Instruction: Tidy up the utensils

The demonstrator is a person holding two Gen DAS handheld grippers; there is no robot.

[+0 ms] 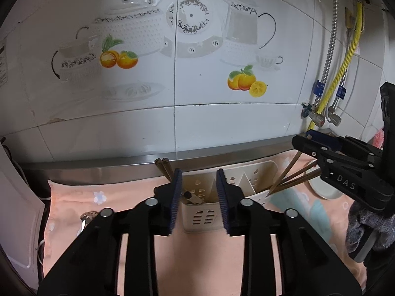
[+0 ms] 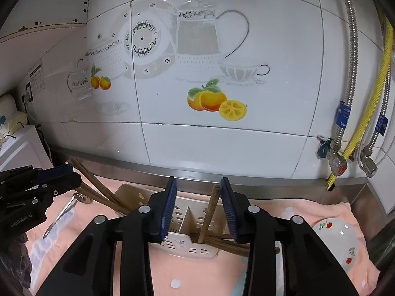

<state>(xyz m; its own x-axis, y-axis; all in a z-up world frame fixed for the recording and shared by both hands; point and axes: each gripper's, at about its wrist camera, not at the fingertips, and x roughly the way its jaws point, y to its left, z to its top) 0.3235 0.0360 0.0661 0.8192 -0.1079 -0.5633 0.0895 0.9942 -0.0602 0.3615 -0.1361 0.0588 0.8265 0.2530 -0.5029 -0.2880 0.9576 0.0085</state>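
- Blue ribbed pads of the left tool (image 1: 199,197) are sitting nearest the lens, standing apart with nothing between them; the white utensil caddy (image 1: 202,218) is showing through the gap, so this tool is hovering open just in front of it.
- Pads of the right tool (image 2: 198,207) are likewise standing apart in their own view, framing one brown chopstick (image 2: 209,212) that is leaning upright in the caddy (image 2: 182,249) without either pad clearly touching it. I am reading this tool as open and gripping nothing.
- In the left view the right tool (image 1: 318,145) is showing at the right edge over a fan of chopsticks (image 1: 293,175) leaning out of the caddy's right compartment; whether it is touching them I cannot tell from that angle.
- Another pair of chopsticks (image 1: 164,167) is leaning out of the left compartment toward the bench's back edge.
- The caddy is standing on a pink cloth (image 1: 197,266) near the back edge of the steel bench (image 1: 111,170). A metal spoon (image 2: 61,215) is lying on the cloth toward the left edge, not yet put away, and a white floral bowl (image 2: 338,241) is sitting toward the right edge.
- Risks, as I am judging them: the fanned chopsticks are leaning heavily to one side, so a nudge from the right tool could be tipping the light caddy or flicking sticks out onto the cloth.
- Closing on the single upright chopstick off-centre could be making it pivot and slip.
- The soft cloth may be letting the caddy slide or rock under any sideways push.
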